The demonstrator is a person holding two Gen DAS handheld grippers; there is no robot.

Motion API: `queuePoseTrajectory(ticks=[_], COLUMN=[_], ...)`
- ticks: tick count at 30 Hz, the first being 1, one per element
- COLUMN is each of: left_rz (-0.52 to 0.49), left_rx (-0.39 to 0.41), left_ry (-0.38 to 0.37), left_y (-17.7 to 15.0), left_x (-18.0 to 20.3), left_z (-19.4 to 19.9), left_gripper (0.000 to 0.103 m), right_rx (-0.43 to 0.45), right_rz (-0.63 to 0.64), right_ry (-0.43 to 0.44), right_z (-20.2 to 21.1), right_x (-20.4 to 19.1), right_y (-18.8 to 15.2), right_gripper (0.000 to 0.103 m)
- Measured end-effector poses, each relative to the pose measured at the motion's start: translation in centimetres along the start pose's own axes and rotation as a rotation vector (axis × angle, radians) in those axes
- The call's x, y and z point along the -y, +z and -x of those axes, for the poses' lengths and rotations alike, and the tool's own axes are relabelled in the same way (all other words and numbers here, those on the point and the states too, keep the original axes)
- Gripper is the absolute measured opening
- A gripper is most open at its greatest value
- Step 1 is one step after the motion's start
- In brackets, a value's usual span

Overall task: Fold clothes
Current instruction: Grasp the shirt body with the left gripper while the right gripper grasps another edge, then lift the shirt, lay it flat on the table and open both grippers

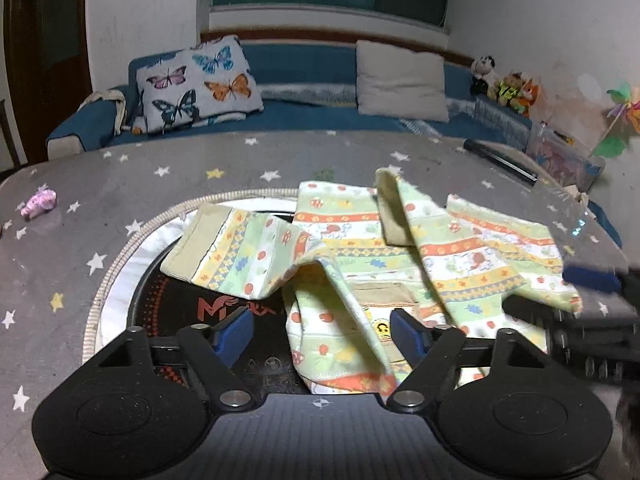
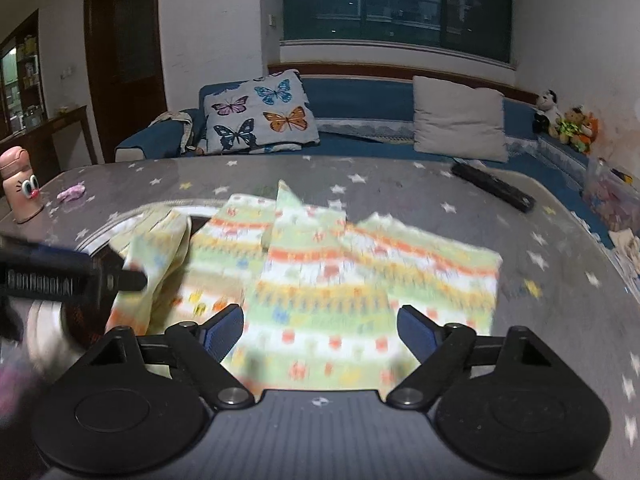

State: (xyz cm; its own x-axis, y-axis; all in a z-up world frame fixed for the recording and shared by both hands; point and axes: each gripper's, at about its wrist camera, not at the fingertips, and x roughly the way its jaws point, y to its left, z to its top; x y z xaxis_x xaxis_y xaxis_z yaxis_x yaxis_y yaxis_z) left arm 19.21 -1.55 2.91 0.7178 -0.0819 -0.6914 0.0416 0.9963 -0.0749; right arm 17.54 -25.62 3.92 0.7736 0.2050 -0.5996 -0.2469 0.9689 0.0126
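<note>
A small patterned garment (image 1: 352, 256), green, orange and white stripes, lies rumpled on the table, partly over a round black induction plate (image 1: 176, 300). My left gripper (image 1: 322, 330) is open just above the garment's near edge; cloth lies between the blue pads (image 1: 236, 332), not pinched. In the right wrist view the garment (image 2: 332, 280) is blurred and spread flat. My right gripper (image 2: 320, 330) is open over its near edge. The right gripper also shows in the left wrist view (image 1: 592, 280) at the right, and the left gripper in the right wrist view (image 2: 60, 276) at the left.
The table wears a grey star-print cloth (image 1: 60, 240). A pink toy (image 1: 38, 202) lies at left, a black remote (image 2: 492, 192) at far right, a pink cartoon bottle (image 2: 20, 184) at far left. A blue sofa with a butterfly cushion (image 1: 196, 84) stands behind.
</note>
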Motion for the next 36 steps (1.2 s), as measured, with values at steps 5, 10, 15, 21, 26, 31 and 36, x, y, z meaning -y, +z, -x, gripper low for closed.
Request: queuePoseTrajectory(ticks=[5, 10, 15, 21, 26, 31, 36], left_rz=[0.014, 0.006, -0.016, 0.008, 0.043, 0.105, 0.166], left_rx=[-0.028, -0.048, -0.042, -0.017, 0.027, 0.053, 0.069], left_ry=[-0.025, -0.038, -0.035, -0.014, 0.031, 0.075, 0.099], left_y=[0.8, 1.4, 1.5, 1.1, 0.3, -1.0, -3.2], left_x=[-0.5, -0.4, -0.5, -1.4, -2.9, -5.2, -7.4], left_z=[-1.2, -2.1, -2.4, -1.7, 0.2, 2.7, 5.5], left_gripper=[0.053, 0.022, 0.009, 0.002, 0.002, 0.001, 0.001], right_rx=[0.02, 0.014, -0.03, -0.066, -0.008, 0.047, 0.107], right_rz=[0.062, 0.099, 0.101, 0.046, 0.027, -0.017, -0.072], right_ry=[0.018, 0.032, 0.015, 0.054, 0.038, 0.002, -0.046], right_z=[-3.6, -7.8, -11.8, -12.5, -9.5, -5.3, 0.0], right_x=[-0.5, -1.3, -1.5, -0.3, 0.8, 3.0, 5.9], right_y=[3.0, 5.0, 5.6, 5.2, 5.3, 5.0, 3.3], right_gripper=[0.081, 0.074, 0.06, 0.01, 0.005, 0.004, 0.004])
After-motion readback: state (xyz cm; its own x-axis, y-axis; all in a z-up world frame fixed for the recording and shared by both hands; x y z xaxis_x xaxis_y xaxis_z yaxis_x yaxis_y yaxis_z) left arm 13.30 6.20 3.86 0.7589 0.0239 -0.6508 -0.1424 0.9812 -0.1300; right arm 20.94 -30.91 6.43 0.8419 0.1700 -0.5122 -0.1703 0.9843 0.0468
